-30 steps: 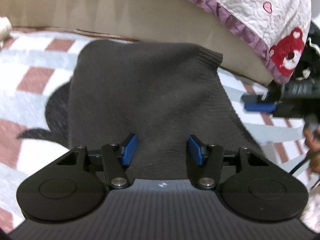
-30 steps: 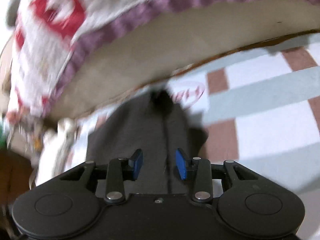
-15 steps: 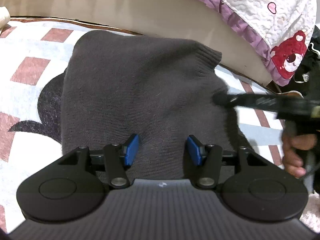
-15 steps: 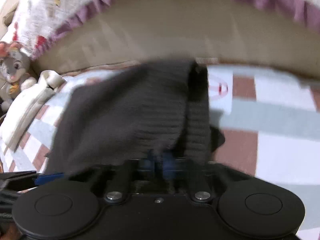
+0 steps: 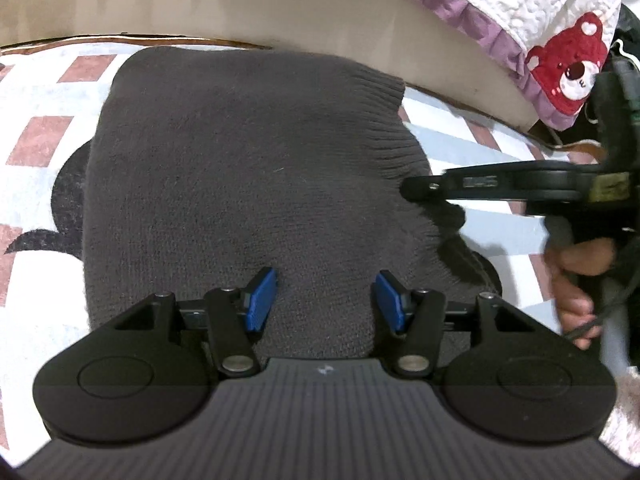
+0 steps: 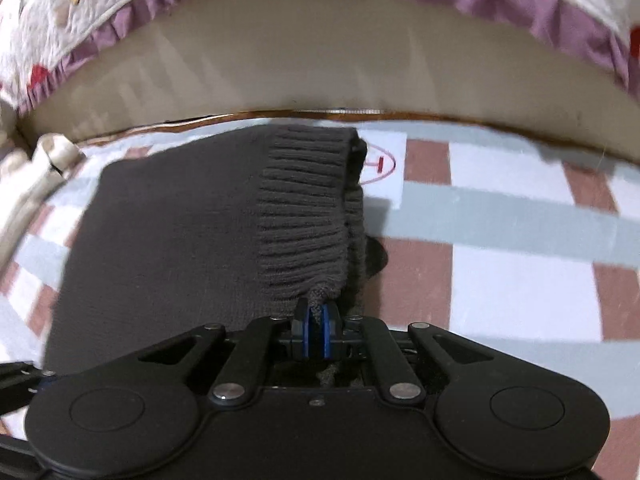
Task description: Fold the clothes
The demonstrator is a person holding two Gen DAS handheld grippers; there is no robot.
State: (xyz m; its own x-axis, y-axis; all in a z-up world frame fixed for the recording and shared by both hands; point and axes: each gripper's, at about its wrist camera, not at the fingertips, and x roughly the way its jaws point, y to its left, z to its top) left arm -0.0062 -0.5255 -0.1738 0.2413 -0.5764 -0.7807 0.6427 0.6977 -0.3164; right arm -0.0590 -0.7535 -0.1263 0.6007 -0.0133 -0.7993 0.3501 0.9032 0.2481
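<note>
Checked fabric in white, pale blue and brownish red covers the flat surface, with a black cartoon shape printed on it at the left of the left wrist view and a red circular mark near the far edge. Along that far edge runs a thin brown trim, and behind it rises a plain beige padded wall. Over the wall hangs a white quilt with a purple ruffle and red bear pictures.

A dark grey knitted sweater lies folded on the checked fabric, its ribbed hem toward the right side.

The left gripper hangs over the near part of the sweater with its blue pads standing apart, nothing pinched between them.

The right gripper is clamped on a bunched fold of the ribbed hem; its jaws have just been opening slightly, yet the knit is pressed between the pads. A hand grips its handle.
</note>
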